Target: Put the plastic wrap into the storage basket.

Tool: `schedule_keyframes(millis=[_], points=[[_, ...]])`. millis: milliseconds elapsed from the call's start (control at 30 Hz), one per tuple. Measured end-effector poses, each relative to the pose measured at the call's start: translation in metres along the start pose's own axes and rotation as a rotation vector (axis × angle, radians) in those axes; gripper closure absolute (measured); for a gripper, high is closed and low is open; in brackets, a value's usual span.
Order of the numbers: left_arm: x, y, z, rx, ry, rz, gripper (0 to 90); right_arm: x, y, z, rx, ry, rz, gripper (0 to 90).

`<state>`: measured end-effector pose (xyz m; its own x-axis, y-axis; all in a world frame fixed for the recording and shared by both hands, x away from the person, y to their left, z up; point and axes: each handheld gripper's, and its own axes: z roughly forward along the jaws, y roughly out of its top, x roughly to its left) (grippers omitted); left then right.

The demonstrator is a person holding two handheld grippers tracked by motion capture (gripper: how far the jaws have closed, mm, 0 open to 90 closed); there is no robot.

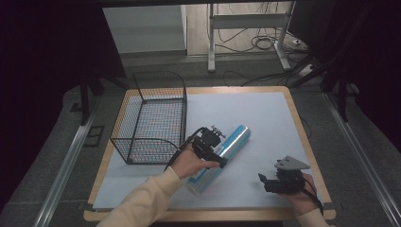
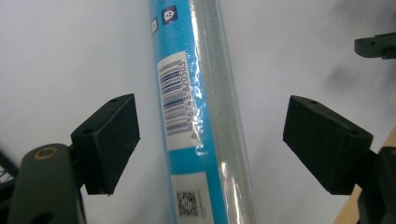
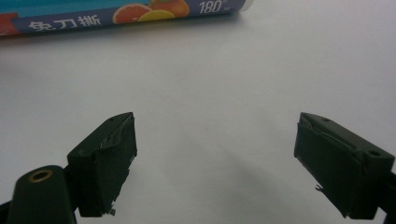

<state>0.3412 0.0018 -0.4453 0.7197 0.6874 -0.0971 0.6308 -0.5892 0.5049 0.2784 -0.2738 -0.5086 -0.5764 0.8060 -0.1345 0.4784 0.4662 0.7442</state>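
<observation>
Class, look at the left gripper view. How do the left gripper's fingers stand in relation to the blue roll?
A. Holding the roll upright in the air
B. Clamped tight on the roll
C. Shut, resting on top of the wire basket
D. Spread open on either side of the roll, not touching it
D: the left gripper has clear gaps between each of its fingers and the blue roll, which lies on the white mat.

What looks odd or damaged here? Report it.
The right gripper has frayed, peeling pads with ragged edges. Otherwise the blue roll simply lies slantwise on the white mat, nothing spilled.
</observation>
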Motion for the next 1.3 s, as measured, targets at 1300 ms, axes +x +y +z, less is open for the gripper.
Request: schedule_keyframes(millis=[1300], points=[[0.008, 0.021, 0.066, 0.203, 0.013, -0.064, 21.8, 0.000, -0.001, 0.002, 0.019, -0.008, -0.005, 13.4]])
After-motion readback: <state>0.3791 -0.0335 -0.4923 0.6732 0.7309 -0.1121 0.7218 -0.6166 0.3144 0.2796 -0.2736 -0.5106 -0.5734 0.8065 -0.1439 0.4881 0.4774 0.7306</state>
